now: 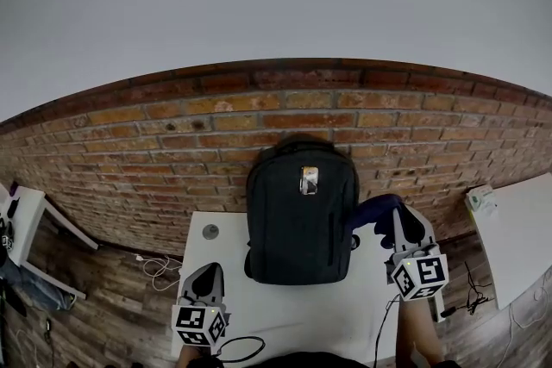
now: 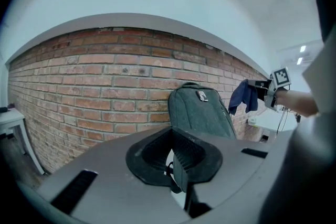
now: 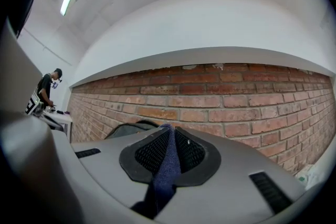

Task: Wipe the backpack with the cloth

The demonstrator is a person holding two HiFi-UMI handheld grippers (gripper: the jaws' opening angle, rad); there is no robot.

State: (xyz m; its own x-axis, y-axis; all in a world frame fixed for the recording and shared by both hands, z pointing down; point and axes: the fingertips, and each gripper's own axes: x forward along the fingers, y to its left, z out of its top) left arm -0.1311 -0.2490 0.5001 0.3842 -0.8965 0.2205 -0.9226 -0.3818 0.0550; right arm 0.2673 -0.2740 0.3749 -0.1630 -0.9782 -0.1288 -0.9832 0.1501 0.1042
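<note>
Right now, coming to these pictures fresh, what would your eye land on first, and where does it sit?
The dark backpack stands upright at the back of the white table, against the brick wall. Beside its upper right, the right gripper is shut on a dark blue cloth, while the left gripper hangs empty, jaws together, over the table's front left.

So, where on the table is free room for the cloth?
The table is bare in front of the backpack and left of it, near the grey disc. The right side is crowded by the right gripper with the cloth.
</note>
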